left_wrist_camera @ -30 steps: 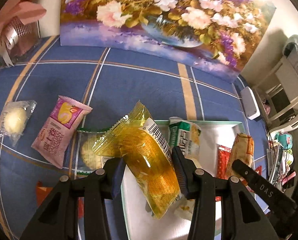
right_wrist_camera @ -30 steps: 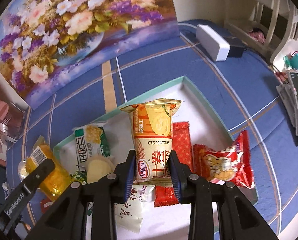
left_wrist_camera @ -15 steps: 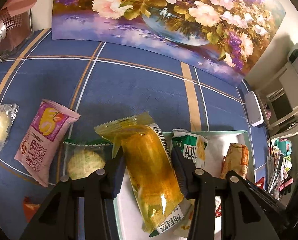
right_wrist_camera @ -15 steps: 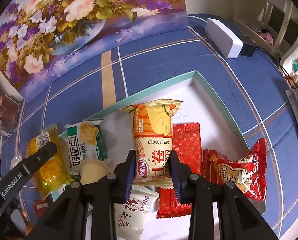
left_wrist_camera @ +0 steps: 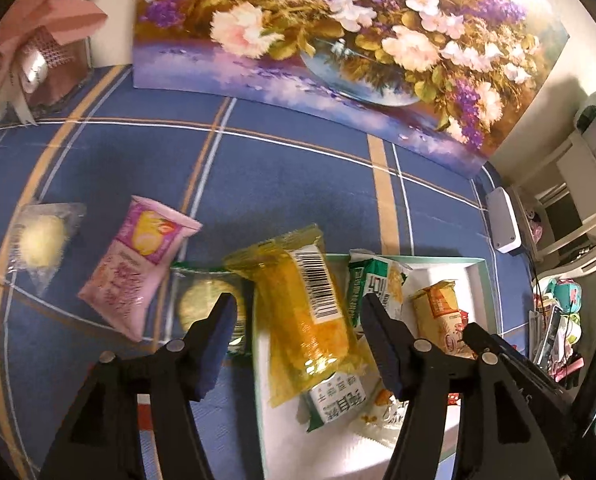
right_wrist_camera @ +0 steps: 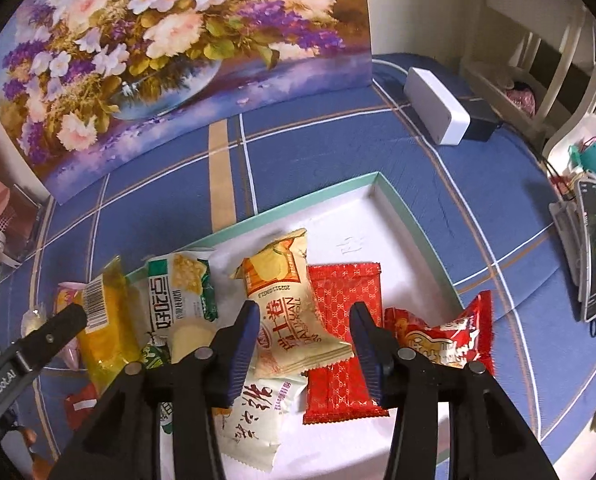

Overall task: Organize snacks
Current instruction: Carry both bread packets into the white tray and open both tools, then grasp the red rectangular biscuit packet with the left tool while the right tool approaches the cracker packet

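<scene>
A white tray with a teal rim (left_wrist_camera: 482,280) (right_wrist_camera: 413,224) holds several snack packs. My left gripper (left_wrist_camera: 298,312) is open; the yellow clear pack (left_wrist_camera: 301,312) lies between its fingers on the tray's left edge, also seen in the right wrist view (right_wrist_camera: 106,332). My right gripper (right_wrist_camera: 303,328) is open; the orange-and-cream pack (right_wrist_camera: 290,308) lies between its fingers in the tray, over a red pack (right_wrist_camera: 345,312). A green-and-white pack (right_wrist_camera: 182,296) lies beside it. Outside the tray lie a pink pack (left_wrist_camera: 138,264), a green cookie pack (left_wrist_camera: 202,308) and a clear pack with a pale cake (left_wrist_camera: 42,240).
A flower painting (left_wrist_camera: 337,40) stands at the back of the blue plaid cloth (left_wrist_camera: 258,168). A pink gift box (left_wrist_camera: 38,52) is at the back left, a white box (right_wrist_camera: 437,108) at the back right. A red chip bag (right_wrist_camera: 445,336) lies on the tray's right rim.
Both grippers have opened and let go of their packs. The yellow pack and the orange-and-cream pack now lie in the tray.
</scene>
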`<action>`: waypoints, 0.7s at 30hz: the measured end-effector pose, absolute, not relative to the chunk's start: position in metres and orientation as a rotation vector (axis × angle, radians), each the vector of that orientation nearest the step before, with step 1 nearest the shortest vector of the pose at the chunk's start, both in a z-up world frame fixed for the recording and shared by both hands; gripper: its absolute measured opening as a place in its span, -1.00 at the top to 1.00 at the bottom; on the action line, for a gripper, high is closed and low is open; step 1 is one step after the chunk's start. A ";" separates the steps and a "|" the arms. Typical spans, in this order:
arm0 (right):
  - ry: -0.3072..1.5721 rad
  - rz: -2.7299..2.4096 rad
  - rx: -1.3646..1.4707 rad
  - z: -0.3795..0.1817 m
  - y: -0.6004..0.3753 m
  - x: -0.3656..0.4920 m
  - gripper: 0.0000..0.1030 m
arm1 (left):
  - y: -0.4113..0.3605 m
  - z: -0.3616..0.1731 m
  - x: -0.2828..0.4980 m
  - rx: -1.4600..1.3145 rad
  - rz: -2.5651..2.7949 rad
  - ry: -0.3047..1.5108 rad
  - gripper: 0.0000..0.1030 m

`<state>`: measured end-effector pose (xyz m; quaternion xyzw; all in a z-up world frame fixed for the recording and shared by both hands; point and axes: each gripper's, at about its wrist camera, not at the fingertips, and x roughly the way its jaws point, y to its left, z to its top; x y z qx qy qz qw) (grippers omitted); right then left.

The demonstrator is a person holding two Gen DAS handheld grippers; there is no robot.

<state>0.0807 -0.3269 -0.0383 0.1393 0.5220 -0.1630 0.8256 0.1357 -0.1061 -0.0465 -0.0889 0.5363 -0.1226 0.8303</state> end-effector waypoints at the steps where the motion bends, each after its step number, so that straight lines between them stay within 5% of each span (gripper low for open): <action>1: 1.110 -0.347 0.286 -0.037 -0.325 0.080 -0.01 | -0.103 -0.045 0.134 -0.183 -0.248 1.134 -0.35; 4: 1.109 -0.344 0.260 -0.034 -0.320 0.078 -0.33 | -0.097 -0.042 0.131 -0.160 -0.210 1.128 -0.47; 21: 1.102 -0.255 0.193 -0.032 -0.278 0.080 -0.98 | -0.046 -0.042 0.123 -0.051 0.030 1.068 -0.89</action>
